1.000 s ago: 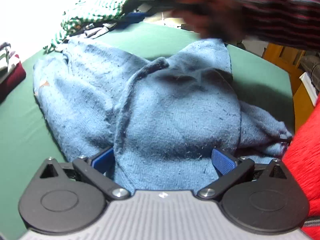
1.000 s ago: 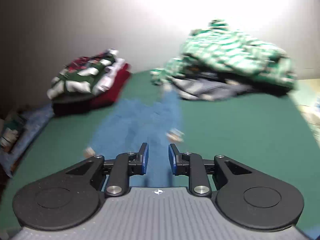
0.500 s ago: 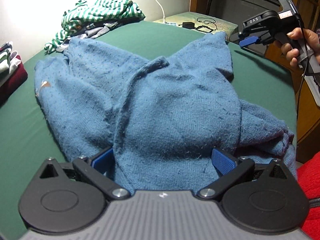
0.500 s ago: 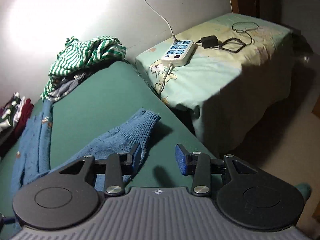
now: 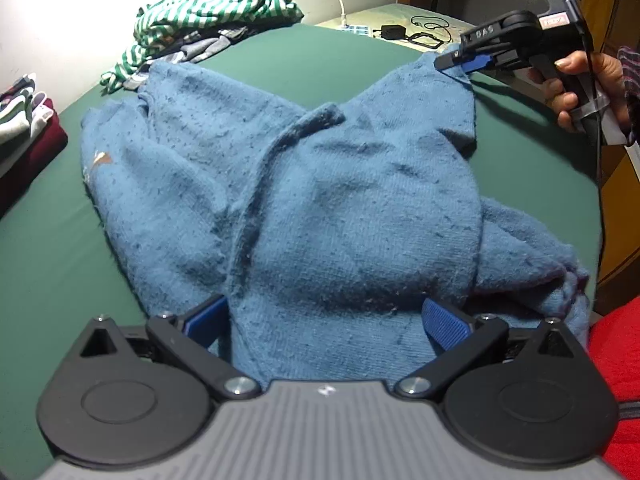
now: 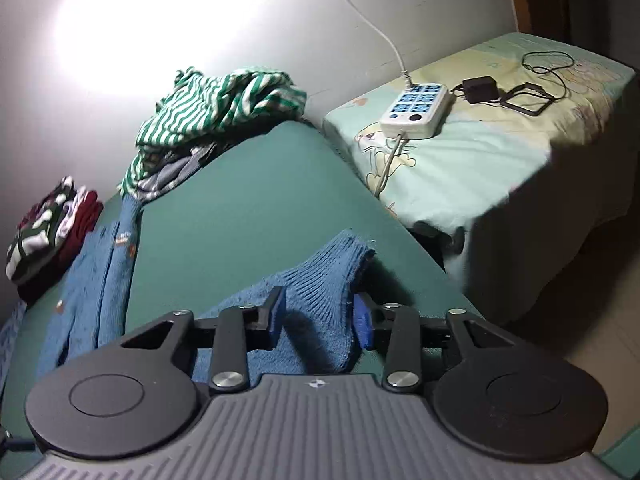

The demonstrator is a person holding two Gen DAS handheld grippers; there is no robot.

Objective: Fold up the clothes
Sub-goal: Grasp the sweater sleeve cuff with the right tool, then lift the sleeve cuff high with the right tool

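A blue knit sweater [image 5: 340,200] lies rumpled on the green table [image 5: 40,264], one sleeve stretched toward the far right. My left gripper [image 5: 326,320] stands wide open at the sweater's near edge, with fabric lying loosely between its fingers. A hand [image 5: 580,80] holds my right gripper [image 5: 460,62] at the end of that sleeve. In the right wrist view the right gripper [image 6: 319,318] is open, its two blue pads on either side of the ribbed cuff [image 6: 332,276] near the table's [image 6: 248,200] right edge.
A green-striped heap of clothes [image 5: 212,0] lies at the table's far end by the wall. A folded stack on dark red cloth [image 6: 52,232] sits at the left. Beyond the right edge stands a covered bed with a power strip [image 6: 416,108]. Red fabric [image 5: 616,360] is at my near right.
The right gripper swung from above the sweater to the table's right edge and slid its open fingers around the sleeve cuff. The left gripper has stayed put.
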